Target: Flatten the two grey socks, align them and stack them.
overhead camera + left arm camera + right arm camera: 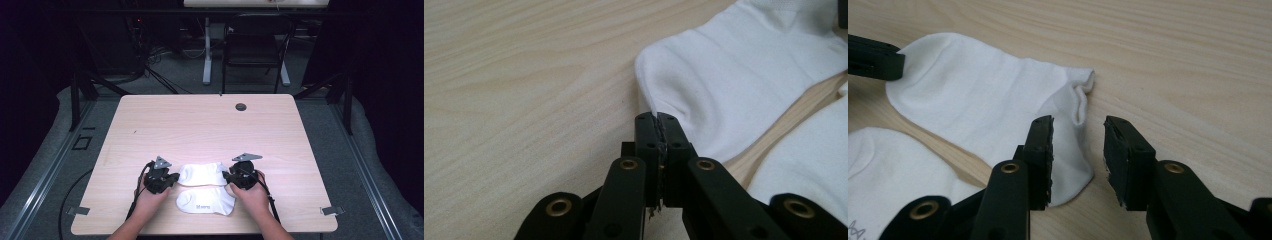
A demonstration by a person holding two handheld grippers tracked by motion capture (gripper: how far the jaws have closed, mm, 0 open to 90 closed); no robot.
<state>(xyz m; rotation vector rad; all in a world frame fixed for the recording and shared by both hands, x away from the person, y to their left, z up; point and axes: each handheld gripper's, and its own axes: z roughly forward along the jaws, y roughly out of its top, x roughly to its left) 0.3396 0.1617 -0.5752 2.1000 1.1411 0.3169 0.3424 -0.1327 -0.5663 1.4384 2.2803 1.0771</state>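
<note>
So I have my left gripper (658,120) pinching the farther white cotton sock (202,173) at one end; my right gripper (1078,150) stands wide at its cuff, and the nearer white sock (206,200) lies untouched on the pale wooden desk (200,125).

A lab or recording room: dark curtained walls, a metal frame (75,100) around the wooden surface (200,120), loose cables (155,60), a folding chair (252,47)

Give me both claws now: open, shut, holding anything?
Left claw: shut on the far sock's toe edge.
Right claw: open, holding nothing.
</note>
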